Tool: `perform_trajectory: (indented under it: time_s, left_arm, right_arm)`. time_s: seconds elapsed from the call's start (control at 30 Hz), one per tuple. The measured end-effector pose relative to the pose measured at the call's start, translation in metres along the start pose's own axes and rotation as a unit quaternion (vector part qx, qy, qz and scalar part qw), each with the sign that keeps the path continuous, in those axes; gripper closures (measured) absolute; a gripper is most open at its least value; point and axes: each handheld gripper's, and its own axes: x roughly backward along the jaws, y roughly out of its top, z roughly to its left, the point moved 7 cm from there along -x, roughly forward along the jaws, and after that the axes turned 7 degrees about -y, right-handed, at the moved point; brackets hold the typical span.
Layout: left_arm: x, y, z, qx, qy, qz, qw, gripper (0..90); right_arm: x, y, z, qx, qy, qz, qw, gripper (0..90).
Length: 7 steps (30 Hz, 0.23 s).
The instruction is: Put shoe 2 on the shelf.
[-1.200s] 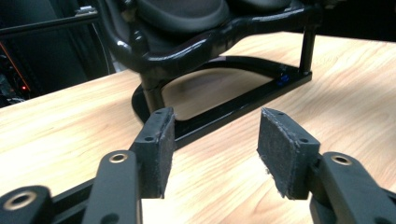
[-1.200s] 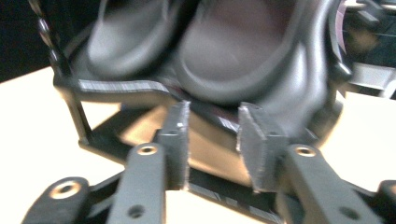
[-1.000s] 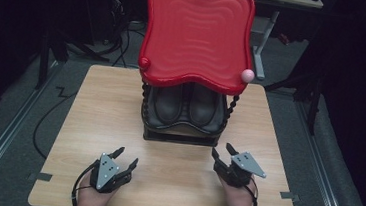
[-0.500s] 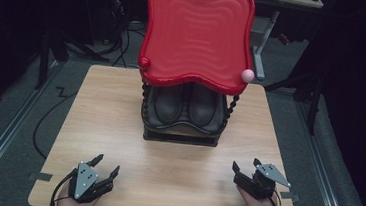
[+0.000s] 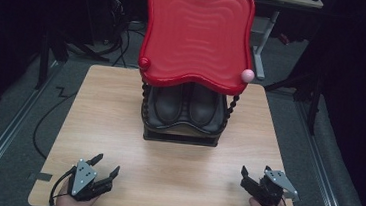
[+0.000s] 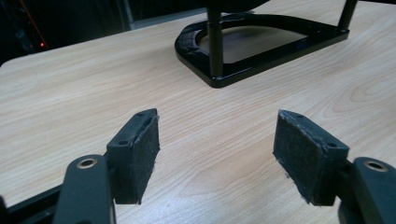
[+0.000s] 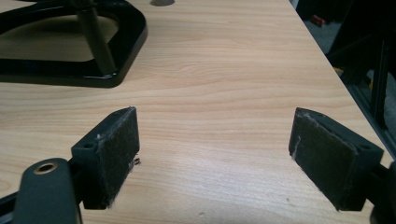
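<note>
A stand with a wavy red tray (image 5: 197, 34) on top rises at the middle of the wooden table (image 5: 105, 111). A pair of black shoes (image 5: 185, 106) rests on its lower shelf. My left gripper (image 5: 107, 163) sits near the front left corner, open, its jaws just having widened with nothing between them. Bare wood lies between its pads (image 6: 144, 154), with the stand's black base (image 6: 261, 44) ahead. My right gripper (image 5: 255, 170) is near the front right corner, also open and just having widened. Its pads (image 7: 119, 154) frame bare wood too, with the base (image 7: 70, 77) ahead to the left.
A red knob (image 5: 144, 62) and a pink knob (image 5: 247, 75) mark the tray's front corners. Beaded black posts (image 5: 231, 107) carry the tray. The table's right edge (image 7: 327, 60) runs close beside my right gripper. Dark floor, cables and a desk leg lie beyond.
Both grippers have drawn back toward the near edge and apart toward the table's front corners. Their jaws stand wider than before.
</note>
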Motion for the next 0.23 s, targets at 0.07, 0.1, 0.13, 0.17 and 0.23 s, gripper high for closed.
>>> perform_trajectory:
  time_s: [0.07,0.1,0.13,0.17,0.23]
  left_arm:
    - [0.0011,-0.0007,0.0032,0.005,0.005,0.001,1.0,31.1]
    - [0.0018,-0.0005,0.0041,0.009,0.007,-0.001,0.9999,31.0]
    - [0.003,-0.0005,0.0052,0.012,0.01,-0.003,0.9999,30.8]
    - [0.0043,-0.0006,0.0061,0.012,0.012,-0.003,0.9998,30.7]
    - [0.0054,-0.0006,0.0067,0.015,0.015,-0.004,0.9998,30.7]
  right_arm:
    - [-0.0019,-0.001,-0.0037,-0.007,0.001,0.003,1.0,16.2]
    - [-0.0034,-0.0014,-0.0049,-0.01,0.001,0.004,0.9999,16.2]
    - [-0.0041,-0.0016,-0.0052,-0.011,0.002,0.005,0.9999,16.3]
    - [-0.005,-0.0014,-0.0049,-0.012,0.005,0.006,0.9999,16.3]
    - [-0.0056,-0.001,-0.0042,-0.012,0.009,0.006,0.9999,16.3]
